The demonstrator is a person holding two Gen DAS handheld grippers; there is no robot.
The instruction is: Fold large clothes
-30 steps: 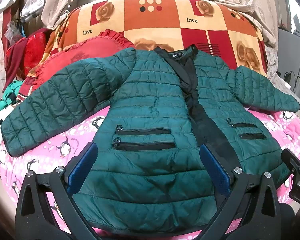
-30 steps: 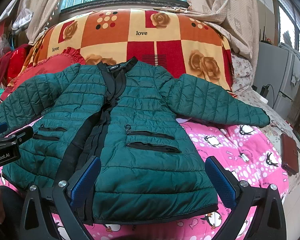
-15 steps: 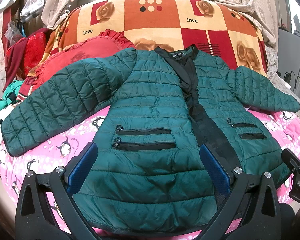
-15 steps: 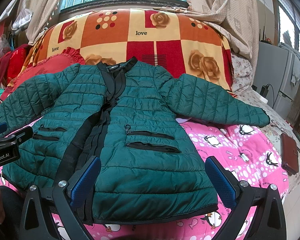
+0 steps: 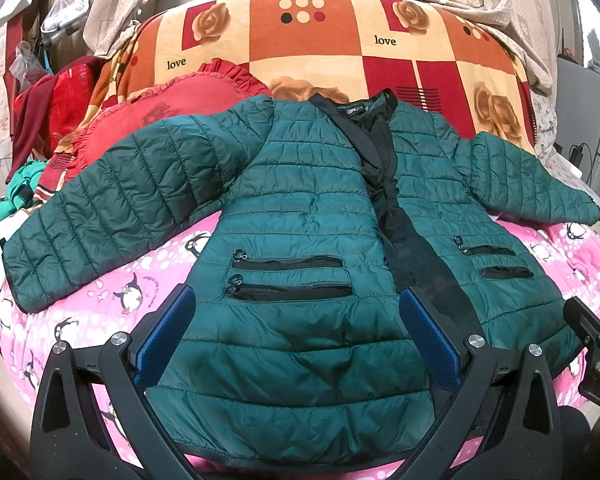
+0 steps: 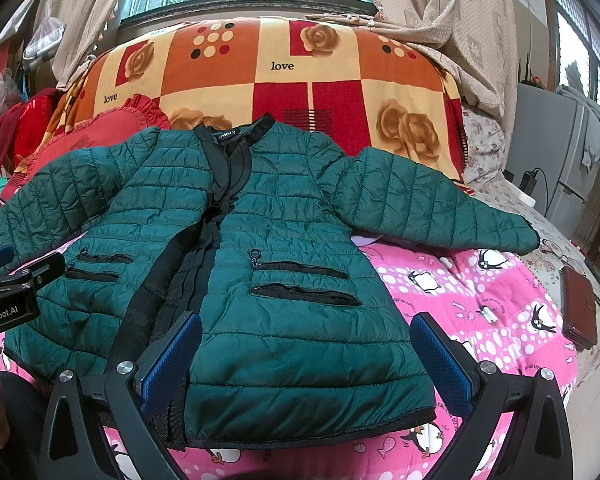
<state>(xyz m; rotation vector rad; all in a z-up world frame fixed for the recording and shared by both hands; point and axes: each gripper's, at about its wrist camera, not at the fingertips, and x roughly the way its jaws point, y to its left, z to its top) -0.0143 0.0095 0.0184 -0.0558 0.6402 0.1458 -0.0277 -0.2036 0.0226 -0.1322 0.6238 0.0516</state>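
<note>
While the dark green quilted puffer jacket (image 5: pixel 300 216) lies face up and fully spread on the pink penguin-print bedsheet (image 5: pixel 100 300), no fold has been made, so I'd judge the task at its very start. Both sleeves are out to the sides: the one on the left gripper's side (image 5: pixel 112 200) runs toward a red ruffled heart-shaped cushion (image 5: pixel 156 116), the other (image 6: pixel 432 204) reaches toward the bed's far edge. The black front placket (image 6: pixel 204 248) runs collar to hem, and the front panels look closed but a bit loose. The hem sits nearest the person, the collar against an orange-and-red checked blanket with roses and "love" print (image 6: pixel 300 64).

The left gripper (image 5: pixel 296 336) is wide open, blue pads apart, hovering over the hem, holding nothing. The right gripper (image 6: pixel 306 356) is likewise spread wide and empty, above the hem corner on its side. I can't tell if either touches fabric; they look just above it.

What's left: everything. Likely sleeves in across the chest, sides in, then hem up to the collar. The puffy, slippery shell will probably spring back, so folds may need pressing.

A dark red wallet-like case (image 6: pixel 580 312) lies on the sheet, well apart from the jacket.
</note>
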